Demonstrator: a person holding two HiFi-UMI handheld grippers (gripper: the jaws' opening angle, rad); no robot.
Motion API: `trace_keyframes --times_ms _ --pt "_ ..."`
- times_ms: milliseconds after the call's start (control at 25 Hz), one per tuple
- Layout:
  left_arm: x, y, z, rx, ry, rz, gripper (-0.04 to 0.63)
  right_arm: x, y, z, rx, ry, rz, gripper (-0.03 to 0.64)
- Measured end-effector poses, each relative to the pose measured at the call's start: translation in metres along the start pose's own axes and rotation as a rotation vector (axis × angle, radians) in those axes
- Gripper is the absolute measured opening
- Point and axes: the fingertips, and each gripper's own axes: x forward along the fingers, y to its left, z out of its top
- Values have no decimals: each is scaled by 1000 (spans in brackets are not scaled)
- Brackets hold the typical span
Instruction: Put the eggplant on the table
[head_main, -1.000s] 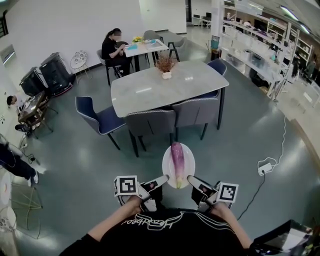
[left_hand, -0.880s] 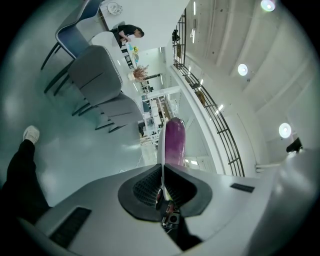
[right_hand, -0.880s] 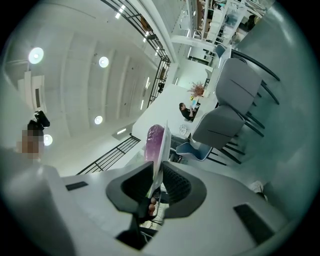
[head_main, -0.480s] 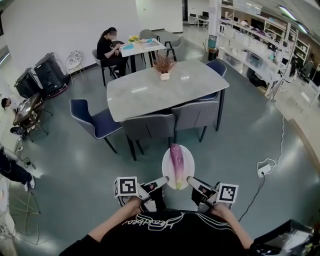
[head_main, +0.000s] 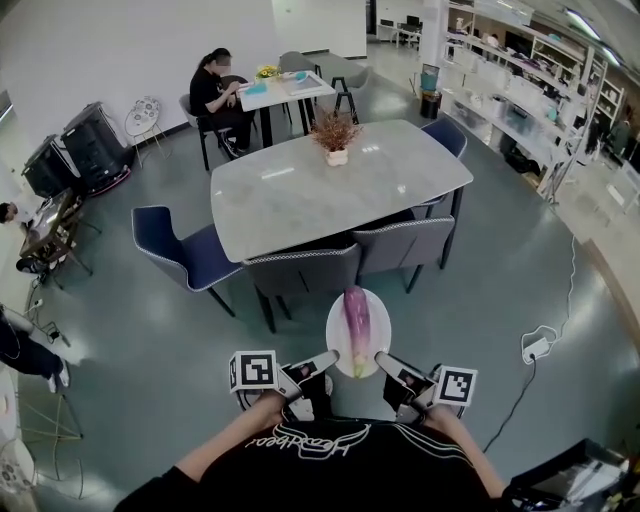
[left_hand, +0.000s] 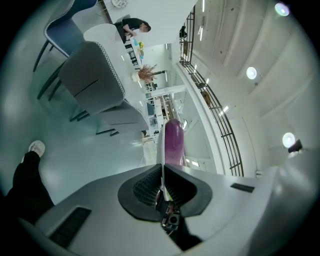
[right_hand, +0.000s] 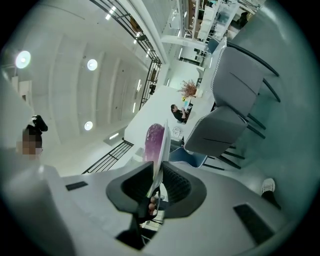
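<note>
A purple eggplant (head_main: 355, 317) lies lengthwise on a white oval plate (head_main: 337, 335) carried in front of me above the floor. My left gripper (head_main: 330, 359) is shut on the plate's near left rim and my right gripper (head_main: 381, 359) is shut on its near right rim. In the left gripper view the plate (left_hand: 160, 150) shows edge-on between the jaws with the eggplant (left_hand: 173, 142) beyond. The right gripper view shows the plate's edge (right_hand: 161, 152) and the eggplant (right_hand: 153, 141) likewise. The grey table (head_main: 300, 195) stands ahead.
Two grey chairs (head_main: 300, 270) (head_main: 400, 243) are tucked in at the table's near side, a blue chair (head_main: 185, 252) at its left. A potted plant (head_main: 336, 134) stands on the table. A person (head_main: 214, 92) sits at a farther table. A cable and socket (head_main: 540, 345) lie on the floor at the right.
The table and chairs have drifted slightly nearer and lower in the head view. Both grippers keep the same hold on the plate.
</note>
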Motion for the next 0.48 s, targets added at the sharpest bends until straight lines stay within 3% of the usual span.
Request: trace_keyframes --times_ms 480 --pt "27 24 171 -17 6 5 20 138 -42 99 16 -7 -44 64"
